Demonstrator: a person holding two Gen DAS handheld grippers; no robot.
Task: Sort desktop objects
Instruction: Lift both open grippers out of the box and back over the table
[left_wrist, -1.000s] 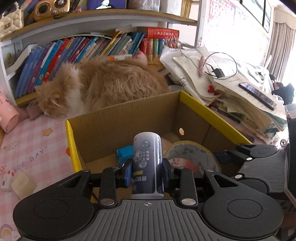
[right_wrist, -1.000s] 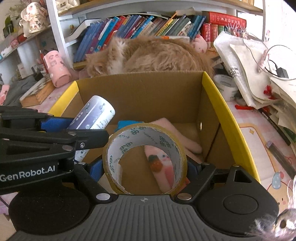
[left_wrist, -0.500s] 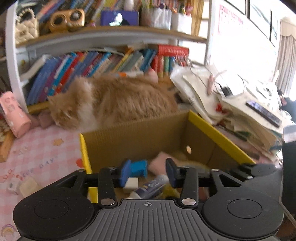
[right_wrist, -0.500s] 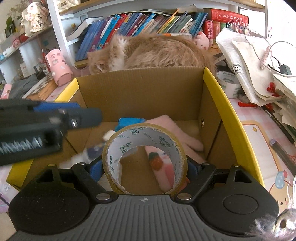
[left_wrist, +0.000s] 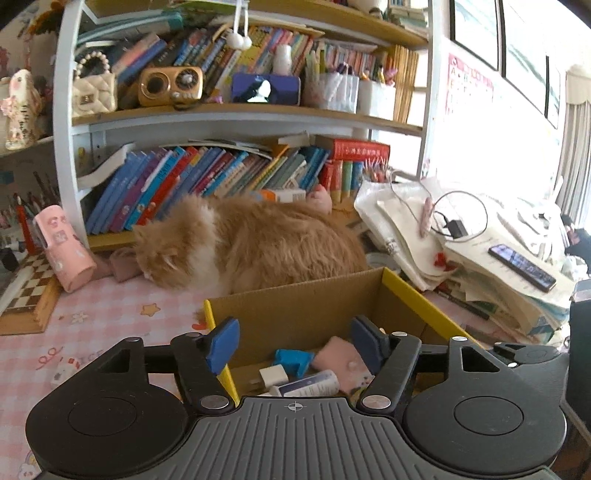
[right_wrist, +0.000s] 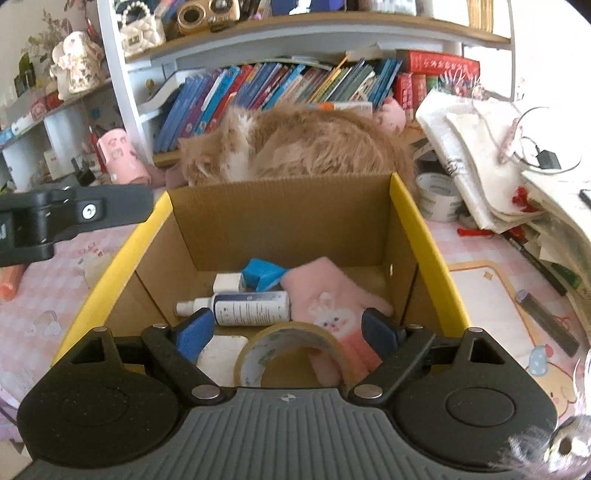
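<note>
Left wrist view
Left gripper (left_wrist: 295, 341): jaws spread wide, nothing between them, above the near edge of the cardboard box (left_wrist: 295, 302).
Spray bottle (left_wrist: 308, 384): lying on its side on the box floor.
Cat (left_wrist: 251, 243): curled on the table (left_wrist: 92, 314) just behind the box.

Right wrist view
Right gripper (right_wrist: 286, 328): jaws released, wide apart, above the box (right_wrist: 280, 218).
Tape roll (right_wrist: 291, 356): inside the box, between the jaws, whether it touches them cannot be told.
Spray bottle (right_wrist: 243, 306): on its side, beside the pink glove (right_wrist: 332, 306).
</note>
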